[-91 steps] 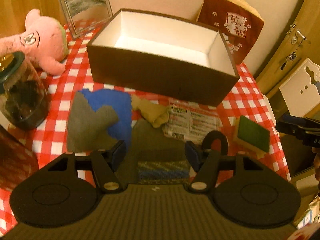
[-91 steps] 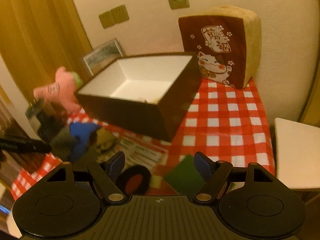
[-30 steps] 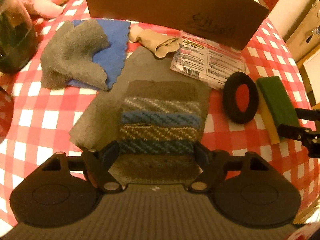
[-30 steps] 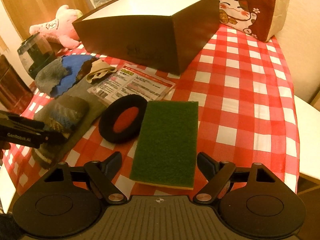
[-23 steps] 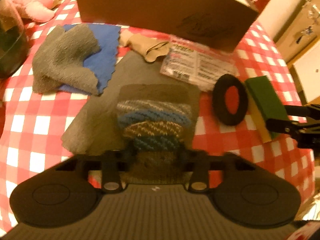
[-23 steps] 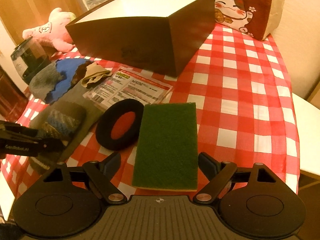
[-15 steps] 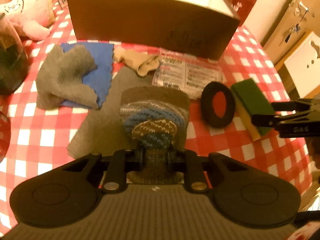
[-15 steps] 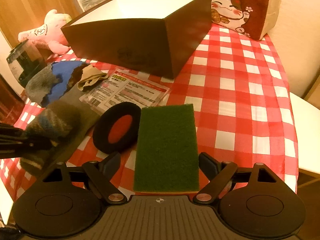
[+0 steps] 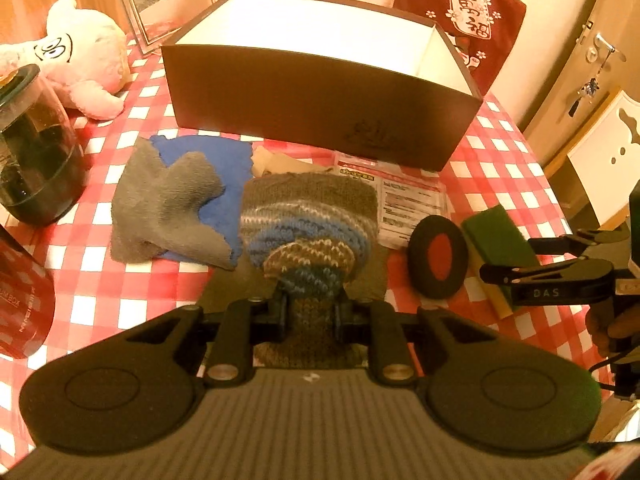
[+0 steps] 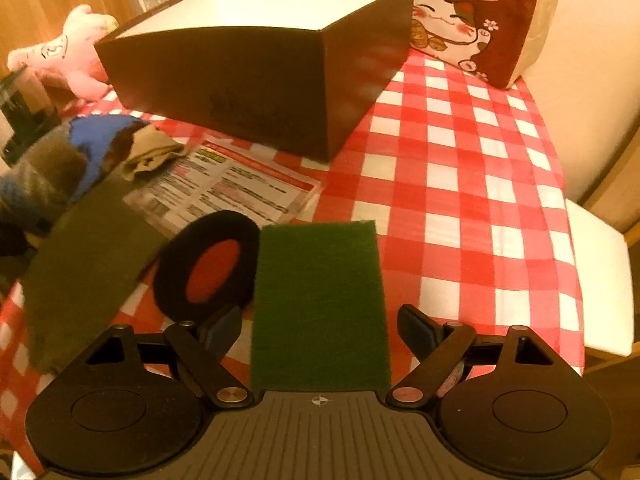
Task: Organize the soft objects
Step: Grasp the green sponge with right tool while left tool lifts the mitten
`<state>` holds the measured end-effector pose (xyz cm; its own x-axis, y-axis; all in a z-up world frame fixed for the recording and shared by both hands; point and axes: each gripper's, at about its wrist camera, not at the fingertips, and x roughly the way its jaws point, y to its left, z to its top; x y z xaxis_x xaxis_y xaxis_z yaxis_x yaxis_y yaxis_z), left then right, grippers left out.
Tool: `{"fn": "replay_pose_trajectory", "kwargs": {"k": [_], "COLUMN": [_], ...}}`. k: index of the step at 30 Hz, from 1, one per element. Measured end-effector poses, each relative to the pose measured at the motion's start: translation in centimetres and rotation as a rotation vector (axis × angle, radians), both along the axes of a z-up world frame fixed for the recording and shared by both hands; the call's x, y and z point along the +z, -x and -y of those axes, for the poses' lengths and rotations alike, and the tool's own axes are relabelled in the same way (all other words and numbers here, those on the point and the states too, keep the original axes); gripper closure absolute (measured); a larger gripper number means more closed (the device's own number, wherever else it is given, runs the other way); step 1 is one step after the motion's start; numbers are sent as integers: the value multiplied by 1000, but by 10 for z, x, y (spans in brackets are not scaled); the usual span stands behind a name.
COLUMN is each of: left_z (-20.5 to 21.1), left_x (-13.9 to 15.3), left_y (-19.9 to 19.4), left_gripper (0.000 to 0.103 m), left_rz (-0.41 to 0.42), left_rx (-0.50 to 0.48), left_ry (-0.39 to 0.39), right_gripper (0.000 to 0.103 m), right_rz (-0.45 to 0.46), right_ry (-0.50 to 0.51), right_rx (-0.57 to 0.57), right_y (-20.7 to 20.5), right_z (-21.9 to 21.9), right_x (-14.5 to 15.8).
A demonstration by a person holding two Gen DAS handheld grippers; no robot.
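Observation:
My left gripper (image 9: 311, 314) is shut on a striped knit hat (image 9: 310, 224), brown, grey and blue, and holds it lifted above the table in front of the brown box (image 9: 320, 100). The hat also shows blurred at the left edge of the right wrist view (image 10: 36, 184). My right gripper (image 10: 320, 330) is open, its fingers on either side of the near end of a green scrub sponge (image 10: 320, 304) lying on the checked cloth. The sponge also shows in the left wrist view (image 9: 500, 236), with the right gripper (image 9: 532, 256) over it.
A black-and-red round pad (image 10: 212, 264), a flat olive-grey cloth (image 10: 84, 264), a grey and blue cloth (image 9: 176, 200), a beige sock (image 10: 150, 152) and a printed packet (image 10: 228, 192) lie on the table. A pink plush (image 9: 76, 68), glass jar (image 9: 32, 152), picture frame and cat cushion (image 10: 468, 20) stand around.
My left gripper closed on the knit hat and lifted it off the olive cloth toward the box. My right gripper moved lower and closer over the green sponge, still open.

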<state>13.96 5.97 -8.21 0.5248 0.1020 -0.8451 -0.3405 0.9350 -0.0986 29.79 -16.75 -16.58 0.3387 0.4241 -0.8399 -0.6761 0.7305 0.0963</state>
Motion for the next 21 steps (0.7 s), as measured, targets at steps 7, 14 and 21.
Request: {"fn": "replay_pose_trajectory", "kwargs": {"k": [7, 14, 21], "left_z": [-6, -16, -33], "left_x": [5, 20, 40], "left_y": [1, -4, -19], "left_gripper": [84, 84, 84], "left_rz": [13, 47, 102], "left_rx": [-6, -17, -30], "left_ry": [-2, -17, -50], "right_gripper": [34, 34, 34], "right_rz": [32, 47, 84], "right_ry": [-16, -68, -144], "right_rx": [-16, -63, -86], "right_y": [1, 0, -2], "right_z": [10, 24, 24], "right_x": [8, 35, 75]}}
